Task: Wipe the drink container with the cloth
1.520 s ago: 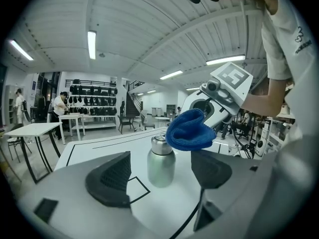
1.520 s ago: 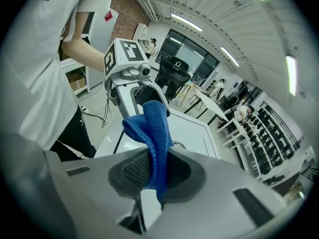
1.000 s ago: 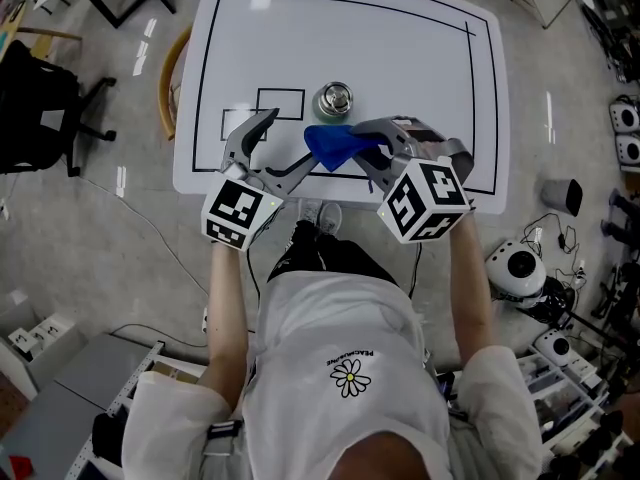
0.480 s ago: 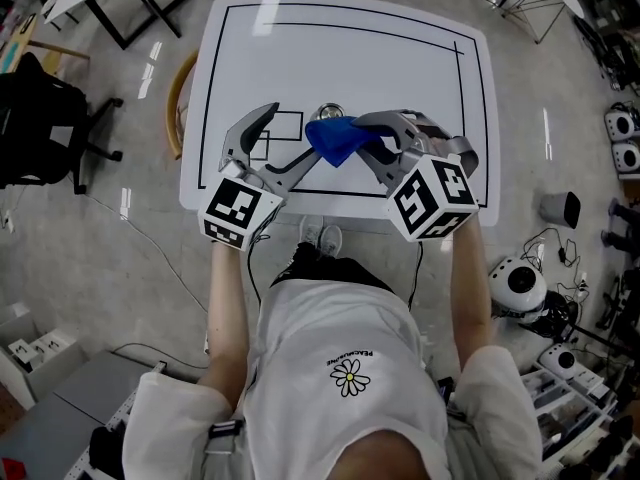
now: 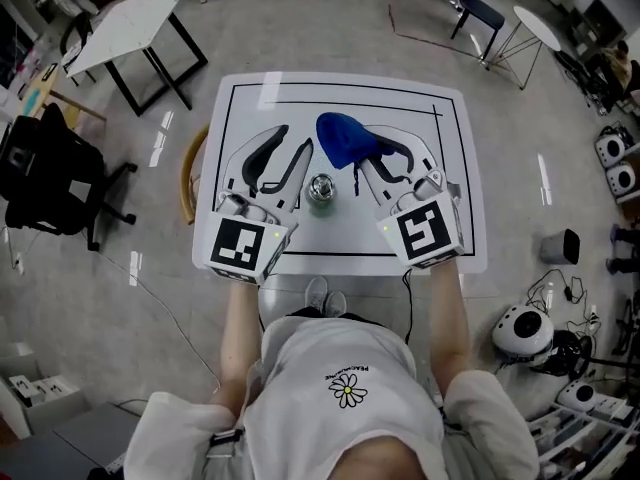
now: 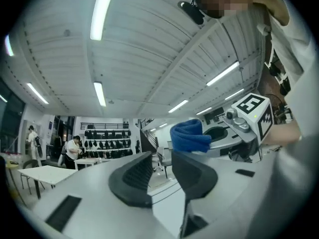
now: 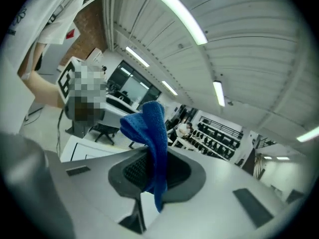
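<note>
Zero wiping done, I judge | right claw (image 5: 362, 154) grips cloth (image 5: 340, 138) | left claw (image 5: 294, 140) empty, jaws just closing partway | container (image 5: 321, 190) stands free on surface (image 5: 440, 108)

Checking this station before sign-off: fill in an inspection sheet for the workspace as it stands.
Surface: white table with a black outline drawn on it.
Job's things: metal drink container standing on the table; blue cloth held off the table.
Clutter: nothing seen on the table.
Grippers: left claw has just been closing, but its jaws are apart with nothing between them; right claw is shut on the cloth.
Cables: loose cables on the floor to the right of the table.
Surroundings: black office chair, second white table, dark bin.
</note>
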`<state>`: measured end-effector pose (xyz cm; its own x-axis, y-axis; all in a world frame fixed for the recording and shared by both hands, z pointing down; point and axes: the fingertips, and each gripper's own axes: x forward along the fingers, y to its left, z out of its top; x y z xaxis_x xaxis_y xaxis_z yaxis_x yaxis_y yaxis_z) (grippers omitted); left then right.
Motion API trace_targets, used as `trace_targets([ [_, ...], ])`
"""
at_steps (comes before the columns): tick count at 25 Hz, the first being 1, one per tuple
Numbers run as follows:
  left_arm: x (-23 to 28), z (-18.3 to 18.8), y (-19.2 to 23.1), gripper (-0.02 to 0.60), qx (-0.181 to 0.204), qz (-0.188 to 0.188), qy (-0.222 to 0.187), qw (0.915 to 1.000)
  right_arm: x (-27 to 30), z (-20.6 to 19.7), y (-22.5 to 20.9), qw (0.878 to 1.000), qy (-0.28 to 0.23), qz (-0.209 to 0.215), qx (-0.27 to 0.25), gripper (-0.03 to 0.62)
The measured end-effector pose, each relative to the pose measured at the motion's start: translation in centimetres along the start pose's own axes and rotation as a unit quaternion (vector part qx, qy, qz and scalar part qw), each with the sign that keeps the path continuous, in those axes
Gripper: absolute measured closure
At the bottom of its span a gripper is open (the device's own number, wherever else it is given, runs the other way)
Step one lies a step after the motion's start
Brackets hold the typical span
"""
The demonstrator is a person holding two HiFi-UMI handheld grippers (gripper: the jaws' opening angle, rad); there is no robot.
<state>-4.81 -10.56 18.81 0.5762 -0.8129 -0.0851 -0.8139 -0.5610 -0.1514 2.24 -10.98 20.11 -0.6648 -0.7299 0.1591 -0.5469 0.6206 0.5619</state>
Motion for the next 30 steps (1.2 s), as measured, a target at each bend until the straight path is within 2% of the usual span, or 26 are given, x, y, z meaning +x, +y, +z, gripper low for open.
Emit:
trace_targets([
  [3,-0.1,1.4,0.0,0.554,0.002,0.029,-0.021,0.9993,-1.5,1.2,-2.4,0.994,-0.053,-0.068,0.072,0.551],
  [6,-0.1,1.7,-0.4,0.578,0.009,0.048,-0.029,0.9984,-3.3,0.8,-4.1,0.978,-0.088,-0.131,0.138,0.551],
  [11,-0.4,0.3,-1.6,0.583,-0.001,0.064,-0.014,0.9979,-5.7,-2.6,-4.0,0.958,-0.077,-0.202,0.187,0.551],
  [16,0.6,-0.4,-1.9,0.583,-0.007,0.066,-0.005,0.9978,-6.2,-5.0,-3.4,0.949,-0.068,-0.213,0.224,0.551],
  [20,1.0,-0.4,-1.2,0.583,-0.012,0.081,-0.018,0.9965,-6.2,-5.0,-3.7,0.949,-0.069,-0.217,0.218,0.551],
  [26,0.7,-0.8,-0.3,0.583,-0.016,0.095,-0.013,0.9952,-5.8,-4.9,-3.6,0.948,-0.069,-0.218,0.220,0.551],
  [30,0.6,-1.0,-0.3,0.583,-0.018,0.089,-0.009,0.9958,-5.6,-5.3,-3.3,0.948,-0.059,-0.215,0.229,0.551],
])
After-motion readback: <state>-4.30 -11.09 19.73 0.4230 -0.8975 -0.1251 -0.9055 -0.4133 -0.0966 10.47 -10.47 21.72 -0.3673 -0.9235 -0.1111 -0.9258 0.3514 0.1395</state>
